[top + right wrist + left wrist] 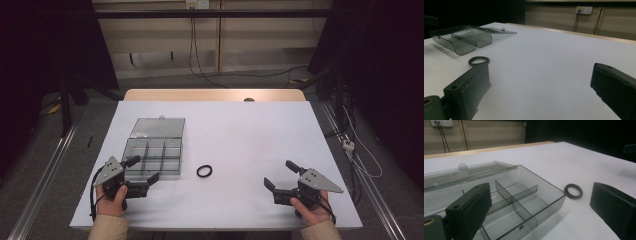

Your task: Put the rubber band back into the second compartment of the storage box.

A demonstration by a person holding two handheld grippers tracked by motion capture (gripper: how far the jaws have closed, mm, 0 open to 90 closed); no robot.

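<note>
A clear smoky plastic box [154,155] with several compartments lies open at the table's left, its lid [159,127] folded back flat behind it. A small black ring [204,171] rests on the white table just right of the box. My left gripper [143,170] sits at the box's near left corner, jaws open and empty; its own view shows the box [529,195] between the jaws and the ring [573,191] beyond. My right gripper [282,174] stands open and empty near the front right; its view shows the ring [479,60] and box [461,40] farther off.
The white table top [250,130] has a wooden strip along its far edge. Cables hang from a wall socket [196,4] behind. Metal rails run along the floor on both sides, and a power strip [348,145] lies at the right.
</note>
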